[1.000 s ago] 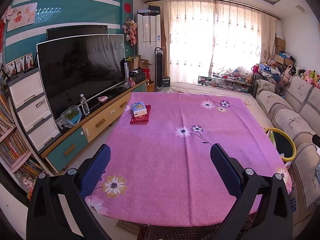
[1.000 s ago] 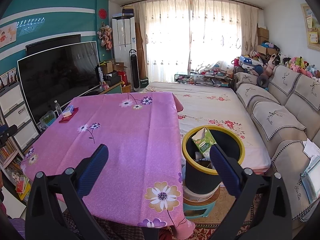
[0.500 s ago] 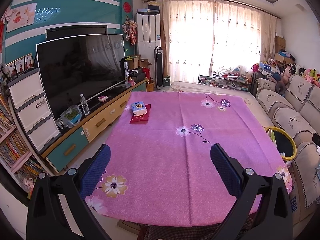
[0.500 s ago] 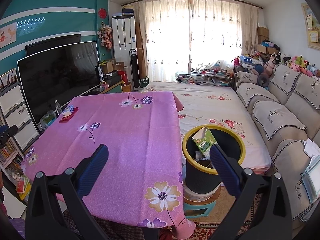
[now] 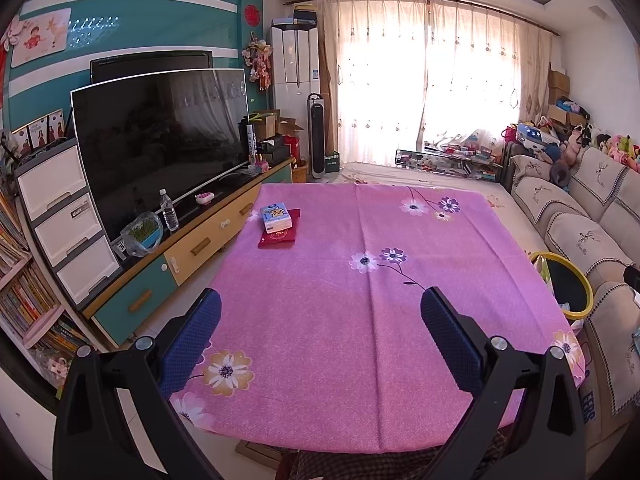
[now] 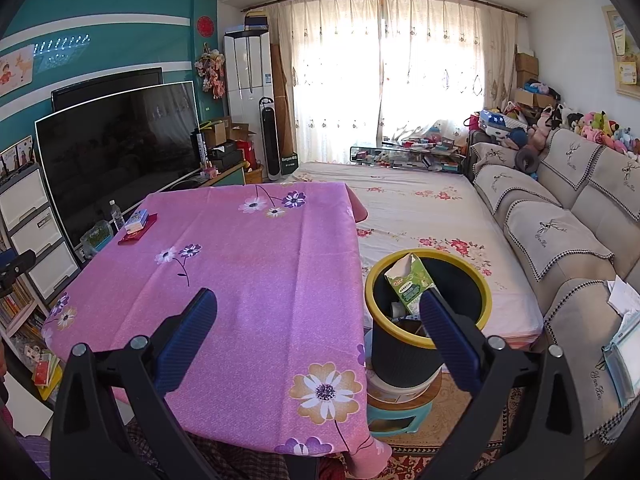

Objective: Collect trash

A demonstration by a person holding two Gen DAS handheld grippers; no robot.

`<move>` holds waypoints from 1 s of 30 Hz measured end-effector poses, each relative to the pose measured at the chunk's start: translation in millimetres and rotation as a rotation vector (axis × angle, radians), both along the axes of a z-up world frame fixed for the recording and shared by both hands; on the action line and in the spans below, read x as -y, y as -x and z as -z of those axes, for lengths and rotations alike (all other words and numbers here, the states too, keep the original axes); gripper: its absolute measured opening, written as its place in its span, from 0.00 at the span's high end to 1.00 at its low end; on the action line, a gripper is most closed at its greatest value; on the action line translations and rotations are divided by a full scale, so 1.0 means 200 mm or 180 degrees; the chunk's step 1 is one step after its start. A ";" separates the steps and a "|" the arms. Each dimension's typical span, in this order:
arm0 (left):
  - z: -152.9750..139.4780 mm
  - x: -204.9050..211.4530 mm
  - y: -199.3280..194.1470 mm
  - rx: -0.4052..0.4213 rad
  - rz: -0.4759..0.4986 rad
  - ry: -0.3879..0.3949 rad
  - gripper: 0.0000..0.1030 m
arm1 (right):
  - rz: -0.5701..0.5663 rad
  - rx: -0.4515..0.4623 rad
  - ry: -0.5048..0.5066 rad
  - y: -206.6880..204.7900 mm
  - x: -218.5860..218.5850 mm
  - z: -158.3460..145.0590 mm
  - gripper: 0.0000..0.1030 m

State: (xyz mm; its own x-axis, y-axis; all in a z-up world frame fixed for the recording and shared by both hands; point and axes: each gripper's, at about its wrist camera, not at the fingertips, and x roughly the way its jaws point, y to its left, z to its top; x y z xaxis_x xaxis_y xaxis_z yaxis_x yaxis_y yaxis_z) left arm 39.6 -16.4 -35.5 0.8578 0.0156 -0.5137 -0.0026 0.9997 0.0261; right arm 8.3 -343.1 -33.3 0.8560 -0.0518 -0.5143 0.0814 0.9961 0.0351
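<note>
A black bin with a yellow rim (image 6: 428,344) stands on a small stool right of the table, and a green carton (image 6: 408,284) sticks up inside it. The same bin (image 5: 570,312) shows at the right edge of the left wrist view. On the pink flowered tablecloth (image 5: 360,320) a blue-and-white tissue pack (image 5: 275,217) lies on a flat red packet (image 5: 280,236) at the far left; the pack (image 6: 136,218) appears small in the right wrist view. My left gripper (image 5: 320,308) hangs open over the table's near part. My right gripper (image 6: 318,310) is open above the table's right edge, empty.
A large TV (image 5: 160,140) on a long low cabinet (image 5: 192,248) runs along the left wall, with a water bottle (image 5: 170,210) on it. A sofa (image 6: 560,232) lines the right side. A floral-covered low bed (image 6: 420,208) lies beyond the table.
</note>
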 end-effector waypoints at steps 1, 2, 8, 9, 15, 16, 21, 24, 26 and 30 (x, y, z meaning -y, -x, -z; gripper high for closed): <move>0.00 0.00 0.00 -0.0002 0.0003 0.0000 0.04 | -0.0001 -0.0001 0.0001 0.00 0.00 0.00 0.06; 0.00 -0.01 0.00 -0.0004 0.0004 0.0000 0.04 | -0.0002 -0.0003 0.0002 0.00 0.00 0.00 0.06; 0.01 -0.01 -0.02 -0.0047 0.0028 0.0032 0.04 | -0.0007 -0.0026 -0.0004 -0.01 0.01 0.02 0.06; 0.01 -0.02 -0.02 -0.0055 0.0021 0.0039 0.04 | -0.0008 -0.0029 -0.0006 -0.01 0.01 0.03 0.06; 0.01 -0.01 -0.04 -0.0028 0.0029 0.0005 0.05 | -0.0009 -0.0032 -0.0007 -0.01 0.01 0.03 0.06; 0.01 -0.01 -0.05 -0.0031 0.0063 0.0017 0.05 | -0.0010 -0.0037 -0.0010 -0.01 0.01 0.04 0.06; 0.01 0.00 -0.10 -0.0073 0.0083 0.0045 0.05 | -0.0024 -0.0077 -0.0030 -0.03 0.02 0.07 0.06; 0.03 0.00 -0.16 -0.0187 0.0087 0.0136 0.04 | -0.0017 -0.0103 -0.0042 -0.04 0.02 0.08 0.06; 0.06 -0.01 -0.23 -0.0256 0.0113 0.0176 0.04 | -0.0029 -0.0123 -0.0022 -0.06 0.02 0.09 0.06; 0.12 0.01 -0.42 -0.0350 0.0068 0.0172 0.04 | -0.0130 -0.0225 0.0027 -0.20 0.00 0.09 0.06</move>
